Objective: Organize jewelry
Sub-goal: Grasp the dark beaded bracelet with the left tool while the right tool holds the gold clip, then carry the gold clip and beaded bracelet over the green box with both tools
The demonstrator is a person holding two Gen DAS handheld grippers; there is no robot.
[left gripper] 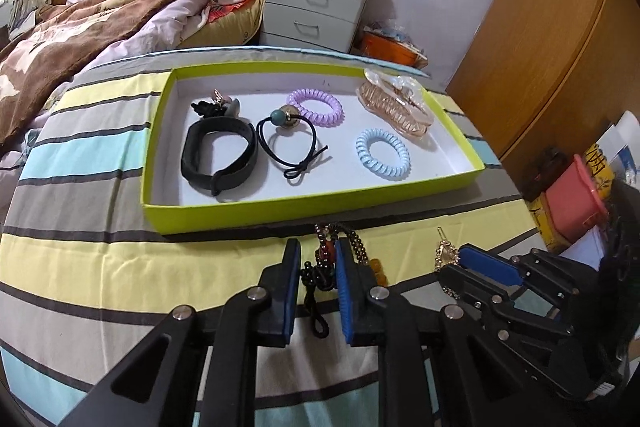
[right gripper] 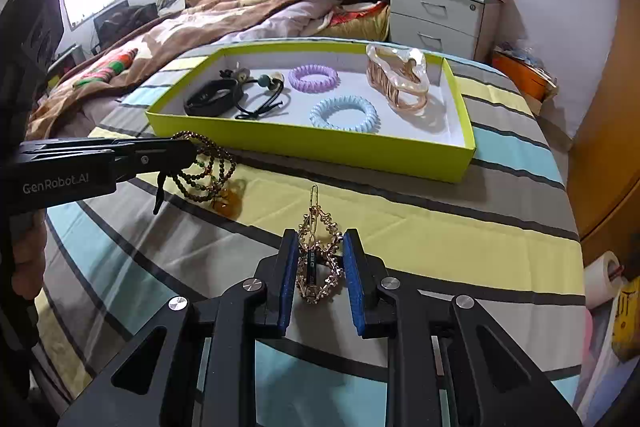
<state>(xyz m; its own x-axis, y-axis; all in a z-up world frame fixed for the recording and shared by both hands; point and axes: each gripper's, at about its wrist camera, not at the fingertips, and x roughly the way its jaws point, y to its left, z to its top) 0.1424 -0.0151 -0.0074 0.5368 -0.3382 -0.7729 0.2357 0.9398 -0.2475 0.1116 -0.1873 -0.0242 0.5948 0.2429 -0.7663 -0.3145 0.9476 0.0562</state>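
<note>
My left gripper [left gripper: 318,247] is shut on a dark beaded bracelet [left gripper: 324,259]. In the right wrist view the beaded bracelet [right gripper: 208,167] hangs from the left gripper [right gripper: 188,147] just over the striped bedspread. My right gripper [right gripper: 320,239] is shut on a gold hair clip [right gripper: 318,259], whose edges touch both blue pads. In the left wrist view the right gripper [left gripper: 456,259] is at the lower right. A yellow-green tray [left gripper: 280,211] ahead holds a black band [left gripper: 218,155], a black hair tie [left gripper: 288,143], a purple coil tie [left gripper: 316,106], a blue coil tie [left gripper: 382,155] and a clear claw clip [left gripper: 394,107].
The tray [right gripper: 320,147] lies on a striped bedspread [left gripper: 100,259]. A brown blanket [left gripper: 80,27] is piled at the left. A white nightstand [left gripper: 316,7] stands behind, a wooden wardrobe [left gripper: 540,47] at the right. A pink box [left gripper: 572,203] sits beyond the bed's right edge.
</note>
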